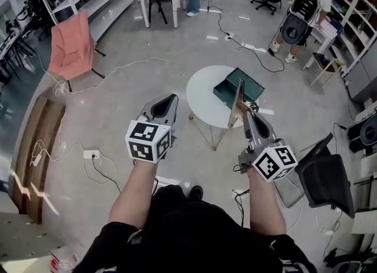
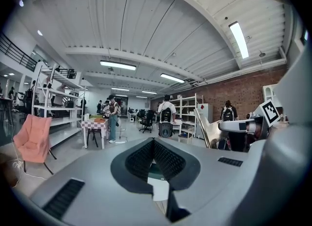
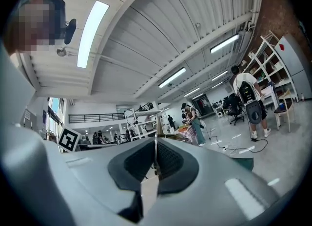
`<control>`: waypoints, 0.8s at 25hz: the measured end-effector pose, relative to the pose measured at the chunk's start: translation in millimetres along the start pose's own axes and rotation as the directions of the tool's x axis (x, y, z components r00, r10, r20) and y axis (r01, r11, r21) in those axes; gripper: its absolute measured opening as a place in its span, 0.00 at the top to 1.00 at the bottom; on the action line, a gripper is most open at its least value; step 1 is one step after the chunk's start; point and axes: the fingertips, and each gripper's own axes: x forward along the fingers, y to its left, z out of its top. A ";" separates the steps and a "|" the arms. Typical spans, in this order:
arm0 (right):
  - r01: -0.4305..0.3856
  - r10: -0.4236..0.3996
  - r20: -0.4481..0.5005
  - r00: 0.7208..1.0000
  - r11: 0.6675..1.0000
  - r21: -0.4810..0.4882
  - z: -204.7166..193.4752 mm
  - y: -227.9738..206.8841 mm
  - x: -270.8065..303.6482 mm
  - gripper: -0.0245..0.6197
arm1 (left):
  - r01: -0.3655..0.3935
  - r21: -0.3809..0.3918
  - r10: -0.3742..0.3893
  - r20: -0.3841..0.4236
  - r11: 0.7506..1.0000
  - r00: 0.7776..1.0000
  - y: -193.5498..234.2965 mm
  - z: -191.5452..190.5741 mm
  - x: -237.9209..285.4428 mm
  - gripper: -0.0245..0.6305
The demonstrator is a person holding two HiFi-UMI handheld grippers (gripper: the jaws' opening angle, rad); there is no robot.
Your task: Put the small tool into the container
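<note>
bright, even light from ceiling strip lights point(image 2: 239, 40); fisheye bending, dark corners in gripper views.

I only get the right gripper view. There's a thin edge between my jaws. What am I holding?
Observer: The head view shows the right gripper shut on a flat-bladed small tool, with the blade sticking out past the jaws.
Operator: I see only a green corner. Where's the container?
Observer: The green container sits on a round white table, ahead of both grippers.
Operator: And the other gripper?
Observer: The left gripper is shut with nothing in it, left of the table.
</note>
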 end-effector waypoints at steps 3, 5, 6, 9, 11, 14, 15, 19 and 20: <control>0.019 -0.019 -0.007 1.000 1.000 0.009 -2.9 -14.0 9.7 0.94 | 0.009 -0.001 -0.009 0.003 1.000 1.000 6.2 3.1 17.1 0.96; 0.031 -0.031 -0.012 0.999 0.999 0.008 -5.6 -21.5 18.4 0.94 | 0.022 -0.005 -0.022 0.006 1.000 1.000 11.4 3.9 30.9 0.96; 0.037 -0.037 -0.017 0.999 0.999 0.007 -7.9 -25.5 23.3 0.94 | 0.030 -0.007 -0.030 0.007 1.000 1.000 13.8 3.0 38.6 0.96; 0.058 -0.058 -0.029 0.998 0.998 0.005 -13.7 -40.1 42.7 0.94 | 0.055 -0.015 -0.055 0.010 0.998 0.998 24.6 0.9 67.3 0.96; 0.078 -0.078 -0.037 0.996 0.997 -0.003 -15.0 -50.2 58.4 0.94 | 0.075 -0.027 -0.075 0.005 0.997 0.997 35.5 -0.6 91.0 0.96; 0.124 -0.125 -0.047 0.991 0.992 -0.019 -16.6 -72.0 86.9 0.94 | 0.114 -0.031 -0.114 -0.008 0.993 0.993 53.3 -1.5 130.7 0.96; 0.142 -0.143 -0.051 0.988 0.990 -0.022 -17.1 -80.8 99.2 0.94 | 0.127 -0.028 -0.128 -0.011 0.991 0.992 60.3 0.0 145.4 0.96; 0.192 -0.193 -0.071 0.979 0.981 -0.021 -19.7 -106.5 153.6 0.94 | 0.171 -0.039 -0.172 -0.028 0.985 0.985 97.0 7.3 204.9 0.96; 0.203 -0.204 -0.076 0.976 0.979 -0.019 -20.1 -111.2 166.3 0.94 | 0.181 -0.042 -0.182 -0.034 0.983 0.983 105.9 9.4 218.3 0.96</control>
